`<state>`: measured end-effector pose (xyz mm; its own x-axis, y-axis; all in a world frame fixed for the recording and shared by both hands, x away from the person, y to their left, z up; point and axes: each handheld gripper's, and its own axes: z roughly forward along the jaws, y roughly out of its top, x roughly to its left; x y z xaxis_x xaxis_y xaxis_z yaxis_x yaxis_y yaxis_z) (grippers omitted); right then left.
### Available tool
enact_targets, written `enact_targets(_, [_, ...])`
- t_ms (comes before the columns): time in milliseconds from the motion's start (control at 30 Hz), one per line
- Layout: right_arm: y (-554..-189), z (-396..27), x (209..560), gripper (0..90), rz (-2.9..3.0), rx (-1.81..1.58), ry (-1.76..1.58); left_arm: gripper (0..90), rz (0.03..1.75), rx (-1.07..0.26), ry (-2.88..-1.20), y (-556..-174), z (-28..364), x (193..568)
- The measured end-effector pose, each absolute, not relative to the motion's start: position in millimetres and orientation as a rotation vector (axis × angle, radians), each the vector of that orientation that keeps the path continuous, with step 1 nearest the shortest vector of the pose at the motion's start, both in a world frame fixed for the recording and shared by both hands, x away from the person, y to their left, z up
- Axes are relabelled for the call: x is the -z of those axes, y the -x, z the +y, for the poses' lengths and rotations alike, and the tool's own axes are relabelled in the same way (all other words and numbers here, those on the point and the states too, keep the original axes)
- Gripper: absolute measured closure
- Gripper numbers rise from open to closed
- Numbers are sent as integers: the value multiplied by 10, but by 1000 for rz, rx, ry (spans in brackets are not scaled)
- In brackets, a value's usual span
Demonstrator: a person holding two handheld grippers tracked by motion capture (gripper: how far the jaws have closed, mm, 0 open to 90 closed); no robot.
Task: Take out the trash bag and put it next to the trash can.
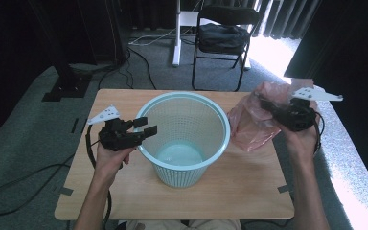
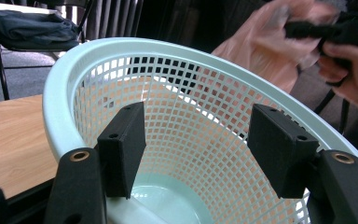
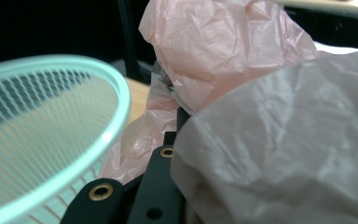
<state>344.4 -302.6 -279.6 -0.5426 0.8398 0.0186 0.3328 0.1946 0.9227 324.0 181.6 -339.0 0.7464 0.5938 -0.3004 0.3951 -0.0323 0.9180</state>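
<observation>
1. pale green plastic makes up the basket [image 1: 184,139], a round bin with walls full of little square holes and a solid bottom. it stands upright in the middle of the wooden worktop [image 1: 249,187].
2. in the left gripper view the basket [image 2: 177,140] is very close, and you can look down past its rim to the smooth bottom.
3. thin pink plastic makes up the bag [image 1: 254,122]. it is crinkled and sits just to the right of the basket, its lower part on the worktop and its top lifted up.
4. the right claw [image 1: 268,105] is clamped on the upper part of the bag, held in the person's right hand [image 1: 301,136]. in the right gripper view the bag [image 3: 223,51] is bunched over the black jaws and hides most of them, with the basket rim [image 3: 116,107] to the left.
5. the left claw [image 1: 146,125] is at the left rim of the basket, held in the person's left hand [image 1: 110,155]. its jaws are apart and hold nothing. in the left gripper view the left claw [image 2: 198,140] points into the basket, with both jaws over the opening.
6. behind the worktop, on the grey floor [image 1: 38,124], is a black folding chair [image 1: 223,36] with something dark on its seat.
7. black cables [image 1: 24,184] lie on the floor to the left.
</observation>
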Motion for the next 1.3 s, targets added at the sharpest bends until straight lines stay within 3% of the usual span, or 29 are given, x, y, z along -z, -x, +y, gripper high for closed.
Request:
enact_targets(433, [-3694,-2650,3710,856,2138,-1147,-1156,374,801,-190,-1650,-3230,1825,3396])
enact_targets(900, [-3689,-2622,4301,831,2211,-1167,-1303,373,801,-185,-1645,-3229,1824,3406])
enact_targets(967, [-3670,-2634,4294,794,2203,-1181,-1315,373,800,-186,-1647,-3229,1826,3404])
enact_targets(1200, [-3345,-2648,4111,372,2122,-1178,-1260,373,803,-190,-1639,-3221,1853,3388])
enact_targets(1300, [-3221,-2651,4063,270,2087,-1183,-1242,373,804,-191,-1637,-3219,1860,3383])
